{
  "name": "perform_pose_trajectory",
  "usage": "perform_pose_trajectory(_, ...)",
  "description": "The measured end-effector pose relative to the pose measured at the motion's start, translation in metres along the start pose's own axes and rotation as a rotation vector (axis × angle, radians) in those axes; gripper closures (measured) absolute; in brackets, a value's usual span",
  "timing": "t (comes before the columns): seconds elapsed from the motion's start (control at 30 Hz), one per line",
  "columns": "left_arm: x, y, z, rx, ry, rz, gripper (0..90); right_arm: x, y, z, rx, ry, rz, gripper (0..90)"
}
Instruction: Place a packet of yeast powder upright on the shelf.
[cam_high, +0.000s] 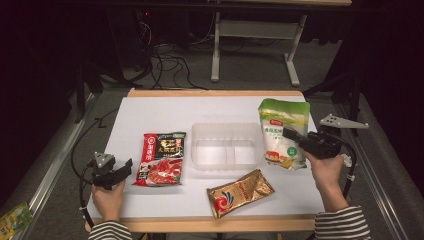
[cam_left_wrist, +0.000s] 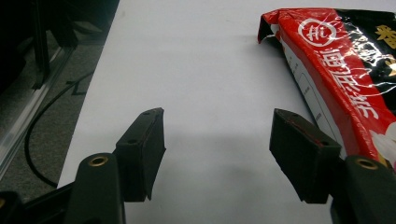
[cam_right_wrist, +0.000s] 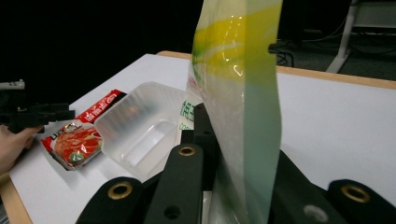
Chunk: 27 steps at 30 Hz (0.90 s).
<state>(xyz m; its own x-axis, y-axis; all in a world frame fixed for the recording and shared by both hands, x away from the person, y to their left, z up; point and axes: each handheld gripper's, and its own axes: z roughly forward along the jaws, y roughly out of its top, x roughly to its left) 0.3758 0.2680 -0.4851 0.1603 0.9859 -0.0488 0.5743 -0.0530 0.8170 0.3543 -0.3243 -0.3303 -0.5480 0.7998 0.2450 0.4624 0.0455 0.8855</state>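
Right of the clear tray (cam_high: 225, 145), the right tongs (cam_high: 289, 133) are clenched on the green pouch (cam_high: 283, 131), held off the worktop (cam_high: 150, 110) with its long axis upright; the tray lies just to its left. The left tongs (cam_left_wrist: 217, 154) rest released beside the red packet (cam_high: 162, 157).

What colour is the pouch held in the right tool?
Green and white pouch, yellow band near the top; best in the high view.
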Motion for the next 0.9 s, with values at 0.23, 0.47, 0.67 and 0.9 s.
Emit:
perform_pose_trajectory(0.23,0.000,0.000,0.000,-0.001,0.001,-0.002,36.1,0.006,0.006,0.008,0.004,0.014,-0.014,87.3)
perform_pose_trajectory(0.47,0.000,0.000,0.000,-0.003,0.000,-0.003,36.1,0.010,0.010,0.016,0.005,0.027,-0.017,87.3)
perform_pose_trajectory(0.67,0.000,0.000,0.000,-0.002,0.001,-0.003,36.1,0.013,0.012,0.023,0.008,0.032,-0.014,87.3)
perform_pose_trajectory(0.9,0.000,0.000,0.000,-0.002,0.002,-0.003,36.1,0.015,0.014,0.035,0.005,0.033,-0.012,87.3)
